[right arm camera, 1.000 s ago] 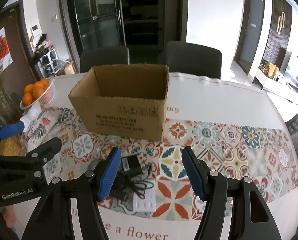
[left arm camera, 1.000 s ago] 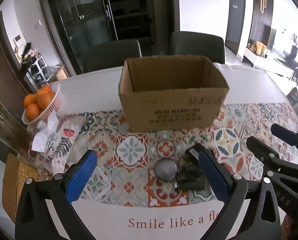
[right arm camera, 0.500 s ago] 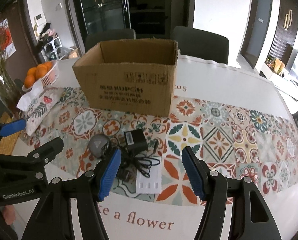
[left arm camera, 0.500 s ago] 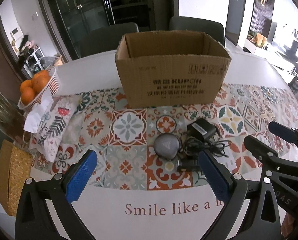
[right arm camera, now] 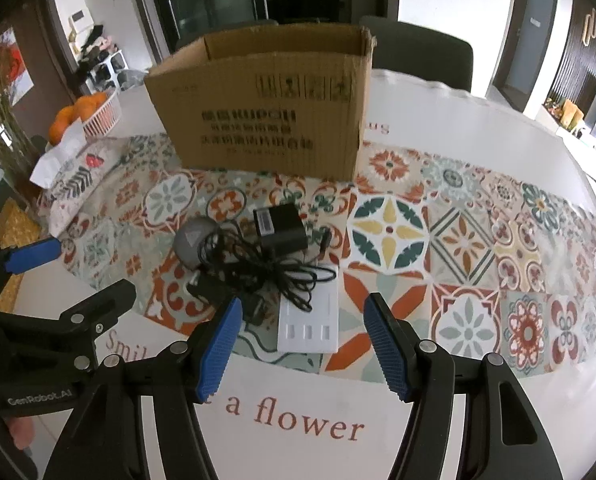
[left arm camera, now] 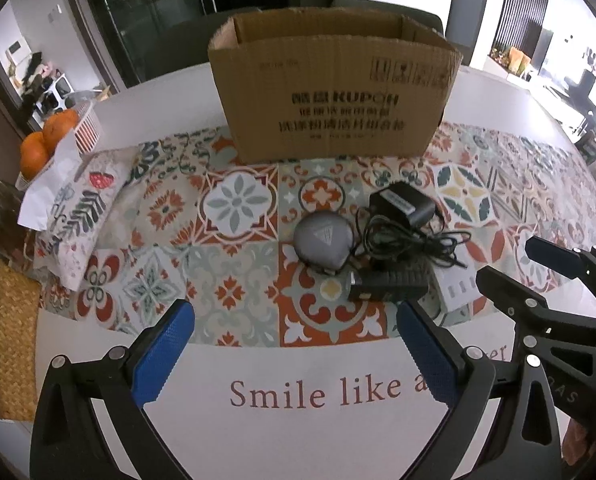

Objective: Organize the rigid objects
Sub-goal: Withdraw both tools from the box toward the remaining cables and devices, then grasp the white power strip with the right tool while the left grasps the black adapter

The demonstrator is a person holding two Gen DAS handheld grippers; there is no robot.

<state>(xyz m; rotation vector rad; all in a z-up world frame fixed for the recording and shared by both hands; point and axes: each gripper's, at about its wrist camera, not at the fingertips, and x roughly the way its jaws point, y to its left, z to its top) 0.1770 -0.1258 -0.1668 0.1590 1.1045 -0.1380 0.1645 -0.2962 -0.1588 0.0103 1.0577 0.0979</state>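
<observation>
The items to be organized lie in one cluster on the patterned runner [left arm camera: 238,200], on the counter [left arm camera: 298,432] in front of the open cardboard box [left arm camera: 334,92]. The cluster consists of a grey round device [left arm camera: 324,238], a black power adapter [right arm camera: 280,226] with a tangled black cable [right arm camera: 274,272], a second black block [left arm camera: 390,286] and a white power strip [right arm camera: 310,316].

The right gripper [right arm camera: 302,344] has its jaws apart with nothing between them. The white power strip lies directly ahead of these jaws, just beyond the blue pads and roughly centred in the gap. Its long axis runs near to far, in line with the direction the gripper points, so the jaws would close across its short width. The cable loops over the strip's far end and may drag with it.

The left gripper [left arm camera: 294,356] also has its jaws apart and empty. Its gap faces bare runner; the grey round device and the second black block sit farther off and to the right of its centre line, near its right pad.

Judgement: the right hand is the nearer one to the power strip and is already aligned with it. The left hand is nearer to the grey round device. The box stands at the far side of the cluster, well apart from both grippers.
</observation>
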